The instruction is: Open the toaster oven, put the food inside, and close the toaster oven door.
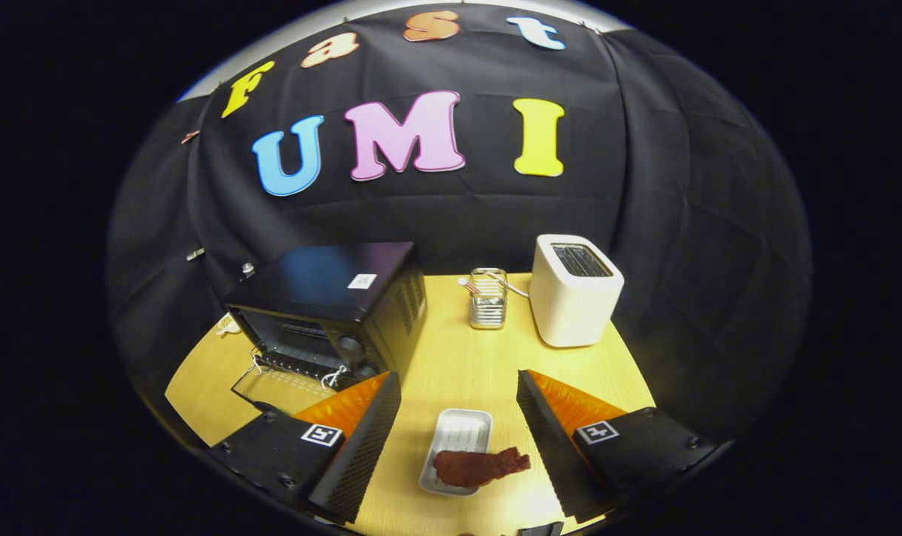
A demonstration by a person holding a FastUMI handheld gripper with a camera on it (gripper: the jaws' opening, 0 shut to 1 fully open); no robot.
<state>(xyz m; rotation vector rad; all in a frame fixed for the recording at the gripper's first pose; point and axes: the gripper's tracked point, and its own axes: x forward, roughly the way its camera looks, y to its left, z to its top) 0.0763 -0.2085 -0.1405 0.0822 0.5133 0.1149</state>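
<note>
We're hovering above the table [465,357] w/ the gripper [458,417] spread wide, holding nothing. The food [479,467], a dark reddish slab of meat, maybe jerky or bacon, lies between the fingers on a small white tray [458,433] at the near end of the table. Its long axis runs left-right, slightly tilted: the narrower right end pokes out past the tray's right rim, the fatter end sits on the tray's near-left part. The tray's own long axis runs near-far, so the meat lies across it.

Toaster oven [331,313] is far-left, w/ its door [275,387] already dropped open, flat, strings on the hinges. So step one looks done; the grab comes next, we reckon.

Risks from here: the meat's thin and flat, so if the fingers come down too shallow they may slip over it; too deep and they could catch the tray rim and drag or tip the tray. The overhang could also droop or flop once lifted. The left finger is near the open door, so a swing leftwards could knock it. White pop-up toaster [576,290] and wire holder [488,299] sit far-right, well apart from the route.
</note>
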